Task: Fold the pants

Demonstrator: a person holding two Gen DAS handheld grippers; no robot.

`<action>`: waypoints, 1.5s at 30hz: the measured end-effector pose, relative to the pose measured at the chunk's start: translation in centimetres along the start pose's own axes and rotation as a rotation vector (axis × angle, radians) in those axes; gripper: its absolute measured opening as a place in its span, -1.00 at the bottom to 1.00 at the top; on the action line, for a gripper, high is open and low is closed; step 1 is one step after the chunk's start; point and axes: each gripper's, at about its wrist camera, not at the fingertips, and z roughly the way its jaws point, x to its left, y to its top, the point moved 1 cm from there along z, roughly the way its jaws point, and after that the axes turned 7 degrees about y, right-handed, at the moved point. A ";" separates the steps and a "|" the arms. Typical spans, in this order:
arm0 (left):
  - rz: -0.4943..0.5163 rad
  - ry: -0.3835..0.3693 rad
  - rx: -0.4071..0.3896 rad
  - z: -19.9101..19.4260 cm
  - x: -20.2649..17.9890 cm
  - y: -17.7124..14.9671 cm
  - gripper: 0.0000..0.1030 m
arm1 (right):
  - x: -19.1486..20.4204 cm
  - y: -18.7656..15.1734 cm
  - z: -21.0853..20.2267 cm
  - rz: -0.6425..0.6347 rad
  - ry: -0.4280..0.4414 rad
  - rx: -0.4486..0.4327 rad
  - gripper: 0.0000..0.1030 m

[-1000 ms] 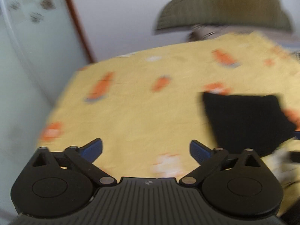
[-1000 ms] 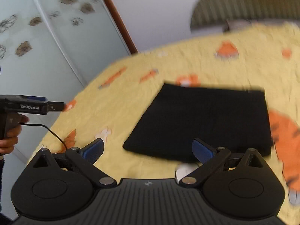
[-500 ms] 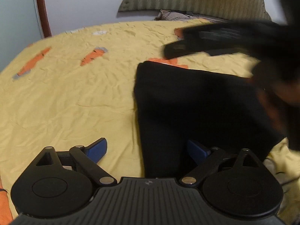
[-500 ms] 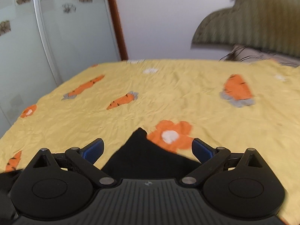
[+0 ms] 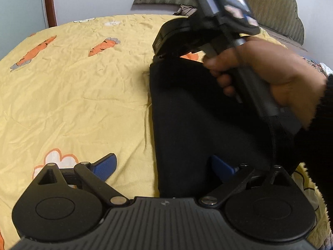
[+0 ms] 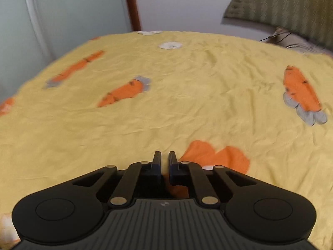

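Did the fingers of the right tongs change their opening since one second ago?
Yes. The right tongs have closed: their fingers, wide apart before, now stand almost together over the yellow sheet, with only a narrow gap left between them.

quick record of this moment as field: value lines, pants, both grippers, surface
pants: black, folded into a flat block on the bed
left gripper: open, fingers straddling the near left edge of the pants
right gripper: fingers nearly closed at the far corner of the pants; grip on the cloth not visible
surface: yellow bedsheet with carrot print, wrinkled
background: green headboard
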 end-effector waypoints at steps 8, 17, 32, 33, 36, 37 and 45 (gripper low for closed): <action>-0.020 -0.053 -0.023 -2.3 0.7 1.4 0.79 | -0.3 -4.2 -12.3 0.004 -0.052 -0.164 -0.83; 0.016 -0.038 0.020 0.3 -3.9 1.5 0.87 | -4.5 -14.2 -17.2 0.035 -0.227 -0.026 -0.78; -0.010 0.068 0.004 -0.5 -4.5 0.9 0.96 | -1.0 -18.9 -21.1 0.093 -0.326 -0.163 -0.14; -0.007 0.073 -0.005 -0.8 -4.6 0.8 0.95 | -0.5 -18.9 -21.6 0.098 -0.375 -0.193 -0.12; -0.001 0.085 -0.026 -1.6 -4.7 0.3 0.93 | 1.0 -19.7 -23.6 0.120 -0.360 -0.277 0.13; -0.002 0.087 -0.032 -1.9 -4.7 0.1 0.93 | 1.4 -20.0 -24.1 0.141 -0.332 -0.292 0.31; -0.007 0.085 -0.046 -3.2 -4.3 -0.9 0.91 | 4.7 -21.9 -24.8 0.135 -0.298 -0.257 0.39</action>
